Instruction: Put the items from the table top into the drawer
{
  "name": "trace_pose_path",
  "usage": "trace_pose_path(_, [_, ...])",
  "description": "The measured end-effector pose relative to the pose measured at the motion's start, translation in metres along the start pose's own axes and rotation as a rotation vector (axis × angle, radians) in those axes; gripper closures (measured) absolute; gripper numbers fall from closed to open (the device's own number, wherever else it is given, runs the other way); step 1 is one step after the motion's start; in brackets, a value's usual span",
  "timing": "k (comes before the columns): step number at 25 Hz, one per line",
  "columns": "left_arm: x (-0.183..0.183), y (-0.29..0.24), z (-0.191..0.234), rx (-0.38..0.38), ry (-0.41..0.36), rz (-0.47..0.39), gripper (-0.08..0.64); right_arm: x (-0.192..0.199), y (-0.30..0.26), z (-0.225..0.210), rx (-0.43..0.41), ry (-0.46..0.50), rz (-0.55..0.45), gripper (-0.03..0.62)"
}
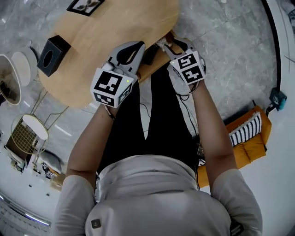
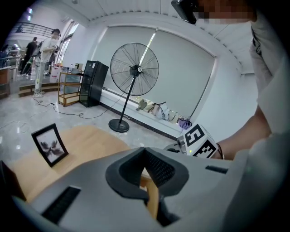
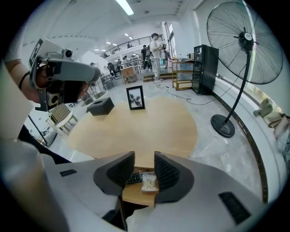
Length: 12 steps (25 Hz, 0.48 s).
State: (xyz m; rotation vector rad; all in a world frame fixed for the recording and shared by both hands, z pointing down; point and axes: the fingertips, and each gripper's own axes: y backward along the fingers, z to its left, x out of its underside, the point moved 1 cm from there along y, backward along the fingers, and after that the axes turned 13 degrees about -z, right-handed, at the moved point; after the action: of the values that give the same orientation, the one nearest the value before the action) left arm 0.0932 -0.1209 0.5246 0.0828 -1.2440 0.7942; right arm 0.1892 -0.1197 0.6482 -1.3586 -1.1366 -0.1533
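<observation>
I hold both grippers up over the near edge of the table (image 1: 106, 32), side by side, well above the wood. The left gripper (image 2: 145, 150) has its jaws together at the tips with nothing between them. In the head view it (image 1: 136, 45) hangs over the near rim of the top. Just to its right, the right gripper (image 3: 144, 156) has its jaws apart and grips nothing. From above it (image 1: 173, 44) sits over the drawer (image 1: 150, 69).

The drawer (image 3: 138, 198) is pulled out from under the near edge, straight below the right gripper. Through the gap in the right jaws I see a dark remote (image 3: 133, 178) lying inside it. A clear swab box (image 3: 149, 183) lies just to its right, and the two look to be touching.

Farther out, the tabletop (image 3: 136, 127) is mostly bare wood. A black box (image 3: 100, 105) stands on the far left part of it, near the left rim (image 1: 53, 54). To its right, at the far edge, a small frame (image 3: 136, 98) stands upright, apart from the box (image 1: 85, 5). The left gripper view also catches it (image 2: 50, 145).

Beyond the table, on the floor to the far right, stands a tall fan (image 3: 244, 45).
</observation>
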Motion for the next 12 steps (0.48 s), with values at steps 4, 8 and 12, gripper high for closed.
trace_pose_path(4, [-0.042, 0.026, -0.010, -0.010, -0.015, -0.034, 0.551, -0.049, 0.032, 0.013, 0.000, 0.056, -0.042, 0.471])
trace_pose_path(8, [-0.082, 0.053, -0.022, -0.014, -0.032, -0.053, 0.551, -0.101, 0.070, 0.027, 0.003, 0.108, -0.087, 0.509])
trace_pose_path(12, [-0.132, 0.079, -0.034, -0.012, -0.083, -0.090, 0.551, -0.160, 0.108, 0.036, 0.015, 0.170, -0.150, 0.540])
